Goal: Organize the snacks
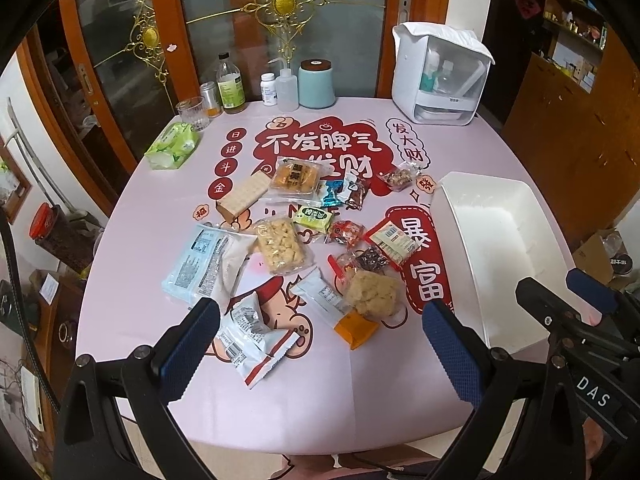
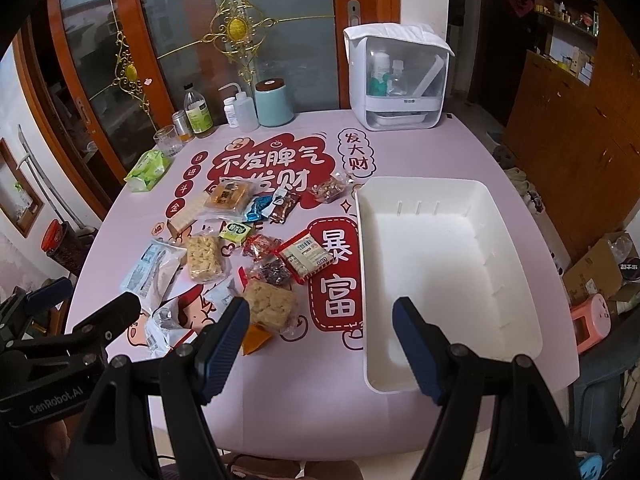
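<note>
Several wrapped snacks lie scattered on the pink table cover [image 1: 140,208]: a wafer block [image 1: 244,196], a rice-crisp bar [image 1: 280,248], a pale blue packet [image 1: 204,264], a white-and-red packet [image 1: 256,344] and a puffed cake [image 1: 374,294]. To their right stands an empty white bin [image 1: 500,240] [image 2: 440,260]. My left gripper [image 1: 320,306] hovers open over the near snacks with nothing between its fingers. My right gripper [image 2: 320,304] is open too, between the puffed cake [image 2: 270,306] and the bin's near left corner, holding nothing. Each gripper shows in the other's view, the right gripper [image 1: 560,284] and the left gripper [image 2: 88,296].
Along the table's back edge stand a green tissue pack [image 1: 172,146], a glass [image 1: 193,112], bottles, a teal canister [image 1: 316,84] and a white dispenser box [image 1: 440,76]. Glass doors rise behind. The table's front edge runs just below the grippers.
</note>
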